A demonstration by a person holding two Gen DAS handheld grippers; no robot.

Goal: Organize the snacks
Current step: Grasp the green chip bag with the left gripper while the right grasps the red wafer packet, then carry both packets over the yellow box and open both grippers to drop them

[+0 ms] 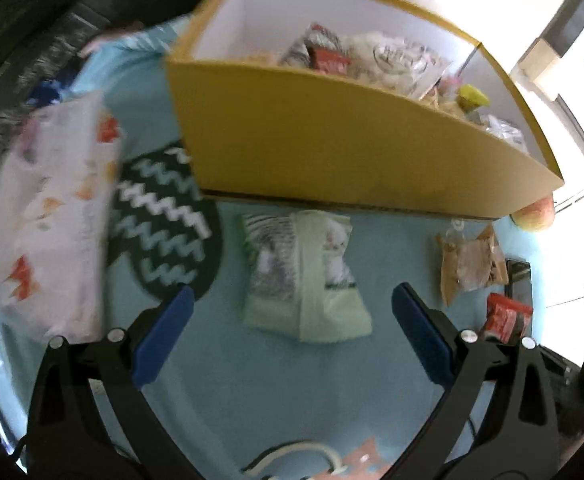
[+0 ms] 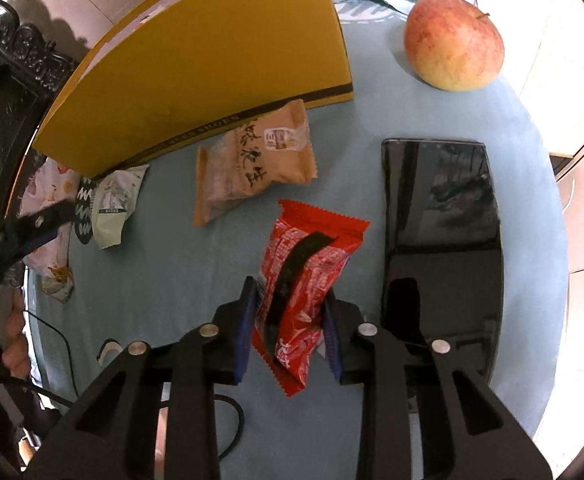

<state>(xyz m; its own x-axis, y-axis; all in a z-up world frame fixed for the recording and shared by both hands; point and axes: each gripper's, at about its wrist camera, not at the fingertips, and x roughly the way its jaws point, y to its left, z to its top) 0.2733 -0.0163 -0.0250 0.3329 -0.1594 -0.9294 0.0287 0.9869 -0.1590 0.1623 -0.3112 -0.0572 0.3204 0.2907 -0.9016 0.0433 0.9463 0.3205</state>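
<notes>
A yellow cardboard box (image 1: 331, 136), already partly filled with snacks, stands at the far side of the blue tablecloth (image 2: 371, 128). The right gripper (image 2: 290, 332) has narrowed onto a red snack packet (image 2: 307, 280) near the phone (image 2: 443, 240); next comes lifting it boxward. The left gripper (image 1: 292, 332) hangs wide, empty (over a green packet (image 1: 303, 276)).

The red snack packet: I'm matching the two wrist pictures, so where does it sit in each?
Left wrist: red snack packet at the far right, past the right finger of the open left claw.
Right wrist: low centre, pinched in the right claw.
Shared landmark: the yellow box, behind the packet in both.
</notes>
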